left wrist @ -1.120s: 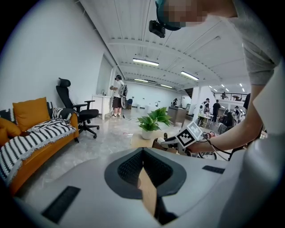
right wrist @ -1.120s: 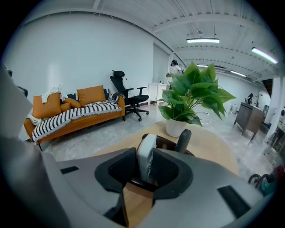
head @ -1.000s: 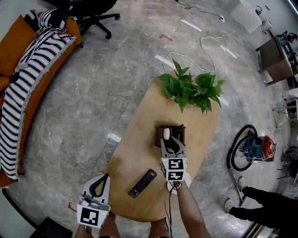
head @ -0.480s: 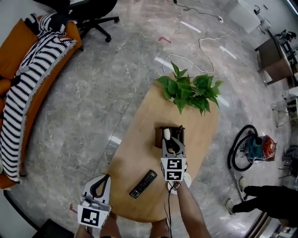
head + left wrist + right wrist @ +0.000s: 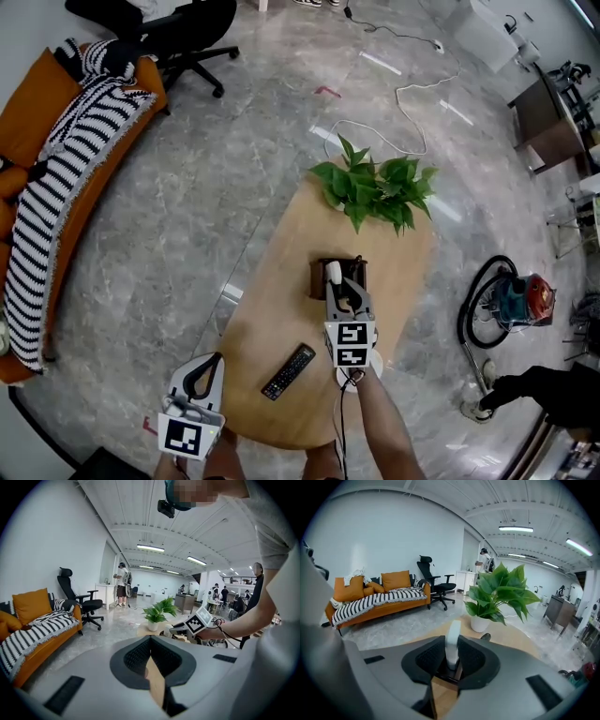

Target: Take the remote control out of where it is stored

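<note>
Right claw [image 5: 451,648], jaws just closing, pinches the remote [image 5: 453,634] standing in its holder [image 5: 319,281]; left claw [image 5: 150,641] closed, empty; a skewed pull could topple holder toward plant [image 5: 375,187] at 12 o'clock.

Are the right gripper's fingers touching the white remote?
Touching. In its own view, the right gripper has fingers, which were just closing, pressed against both sides of the white remote.
</note>
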